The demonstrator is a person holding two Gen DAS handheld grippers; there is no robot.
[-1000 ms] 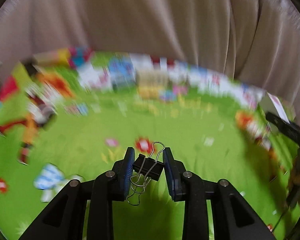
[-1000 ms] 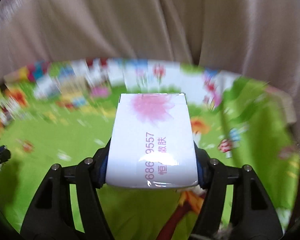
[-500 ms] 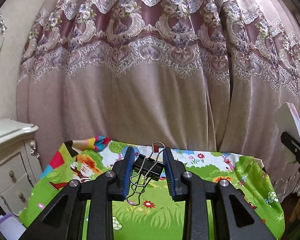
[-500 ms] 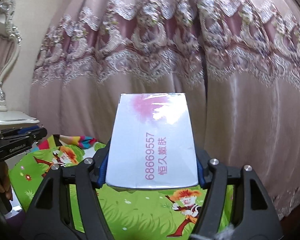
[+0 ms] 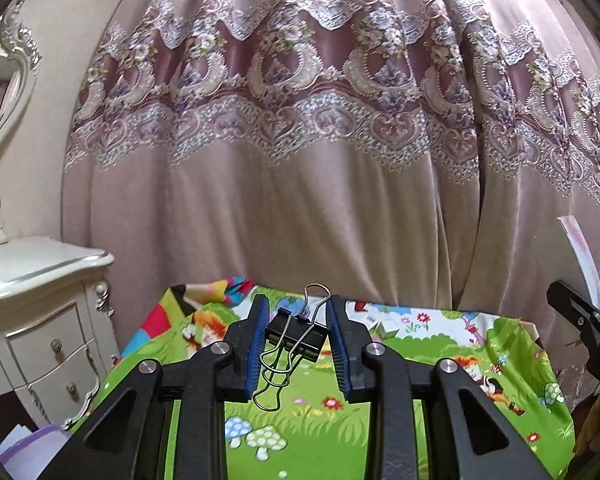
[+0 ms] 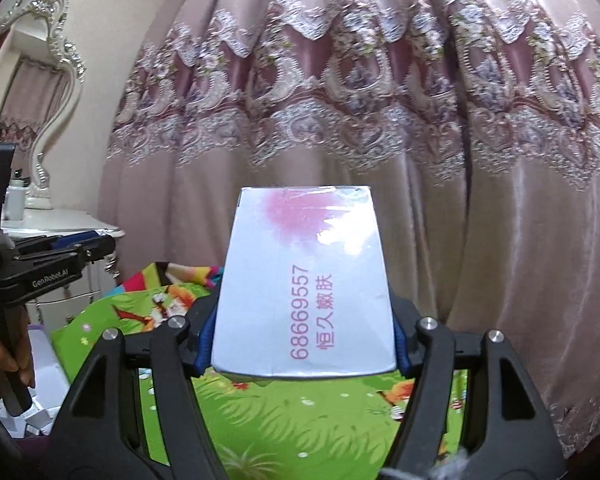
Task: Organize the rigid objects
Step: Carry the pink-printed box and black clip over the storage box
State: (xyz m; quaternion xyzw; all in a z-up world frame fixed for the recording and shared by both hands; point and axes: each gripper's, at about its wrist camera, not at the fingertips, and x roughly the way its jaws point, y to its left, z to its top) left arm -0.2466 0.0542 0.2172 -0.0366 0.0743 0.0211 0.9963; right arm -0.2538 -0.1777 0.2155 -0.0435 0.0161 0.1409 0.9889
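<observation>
Your left gripper (image 5: 296, 334) is clamped on a black binder clip (image 5: 295, 336), wire handles splayed, held up above the cartoon mat (image 5: 440, 344). Your right gripper (image 6: 303, 340) grips a white box (image 6: 304, 292) by its sides; pink print faces up. Both point at the lace-banded curtain (image 5: 320, 160). White dresser (image 5: 40, 320) at left.

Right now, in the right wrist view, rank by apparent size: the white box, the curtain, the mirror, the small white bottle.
1. Curtain, filling most of the frame.
2. White box, though it sits in the right gripper close to the lens, so it looks enlarged.
3. Mirror, partly cut off at the edge.
4. Small white bottle.
</observation>
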